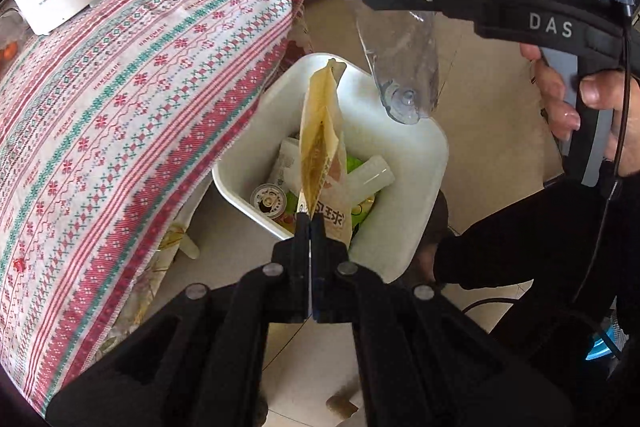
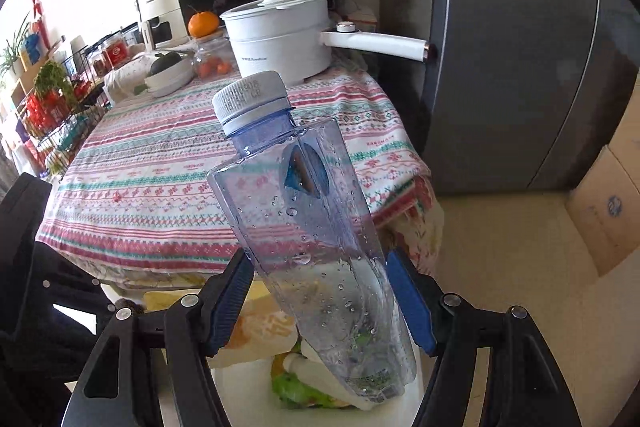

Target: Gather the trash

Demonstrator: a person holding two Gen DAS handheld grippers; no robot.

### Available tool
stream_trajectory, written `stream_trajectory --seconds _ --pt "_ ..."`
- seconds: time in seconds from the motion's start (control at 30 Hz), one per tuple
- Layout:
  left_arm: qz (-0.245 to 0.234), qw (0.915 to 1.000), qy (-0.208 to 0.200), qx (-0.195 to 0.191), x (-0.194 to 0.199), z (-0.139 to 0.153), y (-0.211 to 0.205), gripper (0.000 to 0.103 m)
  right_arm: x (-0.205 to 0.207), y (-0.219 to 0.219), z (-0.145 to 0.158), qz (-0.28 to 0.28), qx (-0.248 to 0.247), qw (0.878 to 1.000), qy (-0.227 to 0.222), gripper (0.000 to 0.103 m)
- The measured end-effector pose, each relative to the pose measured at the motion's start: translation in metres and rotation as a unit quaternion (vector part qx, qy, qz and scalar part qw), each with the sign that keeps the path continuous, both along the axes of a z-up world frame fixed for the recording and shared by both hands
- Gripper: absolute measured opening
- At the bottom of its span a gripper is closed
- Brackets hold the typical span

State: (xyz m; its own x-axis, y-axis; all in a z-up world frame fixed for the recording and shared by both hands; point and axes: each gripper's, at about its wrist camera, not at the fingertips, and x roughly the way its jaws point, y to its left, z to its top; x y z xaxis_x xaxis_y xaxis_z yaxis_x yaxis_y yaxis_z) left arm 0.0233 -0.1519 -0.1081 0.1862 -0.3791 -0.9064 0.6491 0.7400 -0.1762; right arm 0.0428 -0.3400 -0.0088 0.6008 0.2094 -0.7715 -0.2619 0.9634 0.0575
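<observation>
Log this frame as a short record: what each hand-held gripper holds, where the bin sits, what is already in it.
left hand-held gripper: shut on a yellow snack pouch, over the bin
right hand-held gripper: shut on a clear plastic bottle, white cap on, above the bin
bin: white, on the floor beside the table with striped cloth
bin contents: drink can, wrappers, white tube

Both tongs clamped, held close together

Left tongs (image 1: 309, 223) point downward with jaws pinched nearly flat together on something thin. Right tongs (image 2: 320, 303) sit higher, jaws spread partway around a wider load, gripped by a bare hand (image 1: 576, 107) at the handle.
</observation>
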Motion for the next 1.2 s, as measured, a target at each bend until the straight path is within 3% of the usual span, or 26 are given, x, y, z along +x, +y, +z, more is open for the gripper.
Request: stream_trajectory --seconds 0.17,0.37,0.57,1.0,1.2 --pt "-0.01 0.9997 -0.017 0.011 0.0 -0.007 -0.015 0.003 -0.005 -0.015 0.0 -0.017 0.01 1.0 0.002 0.07" --pt "-0.007 0.9988 -0.042 0.023 0.003 -0.005 -0.017 0.042 -0.005 -0.022 0.0 -0.023 0.016 1.0 0.004 0.07" --pt "0.01 0.9967 -0.077 0.026 0.004 0.011 0.001 0.058 -0.005 -0.019 -0.002 -0.021 0.029 0.999 0.001 0.07" --pt "0.093 0.9907 -0.095 0.027 0.021 0.026 0.061 0.079 -0.001 0.018 -0.038 0.028 -0.019 0.997 0.07 0.074" --pt "0.129 0.9872 -0.092 0.022 0.025 0.028 0.081 0.085 -0.004 0.029 -0.037 0.037 -0.04 0.996 0.065 0.082"
